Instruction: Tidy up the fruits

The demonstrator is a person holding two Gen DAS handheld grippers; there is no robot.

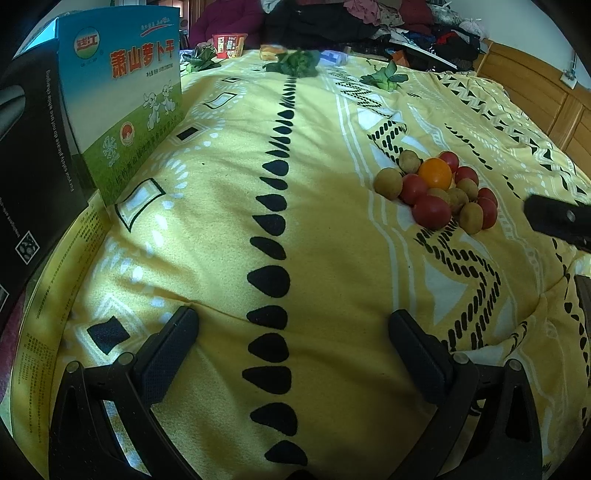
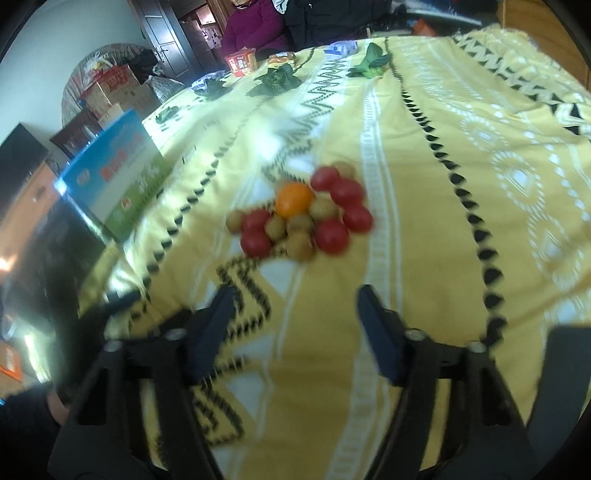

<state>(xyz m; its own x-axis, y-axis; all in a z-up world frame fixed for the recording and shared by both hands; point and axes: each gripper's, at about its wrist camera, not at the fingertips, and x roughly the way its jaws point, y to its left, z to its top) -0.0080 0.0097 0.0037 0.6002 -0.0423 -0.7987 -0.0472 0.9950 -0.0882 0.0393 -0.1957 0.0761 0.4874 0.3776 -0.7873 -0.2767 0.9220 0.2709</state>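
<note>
A pile of fruit lies on the yellow patterned bedspread (image 1: 221, 221): an orange (image 1: 435, 172), several red cherry tomatoes (image 1: 431, 211) and several brown longans (image 1: 388, 183). My left gripper (image 1: 293, 321) is open and empty, low over the cloth, with the pile ahead to the right. In the right wrist view the orange (image 2: 294, 199), tomatoes (image 2: 331, 236) and longans (image 2: 300, 244) lie just ahead of my right gripper (image 2: 297, 301), which is open and empty. The right gripper's finger shows at the edge of the left wrist view (image 1: 557, 218).
A blue and green carton (image 1: 125, 96) stands at the left, beside a black box (image 1: 33, 177); the carton also shows in the right wrist view (image 2: 118, 177). Leafy greens (image 1: 295, 62), a red snack cup (image 1: 229, 44) and a seated person (image 2: 255, 26) are at the far end.
</note>
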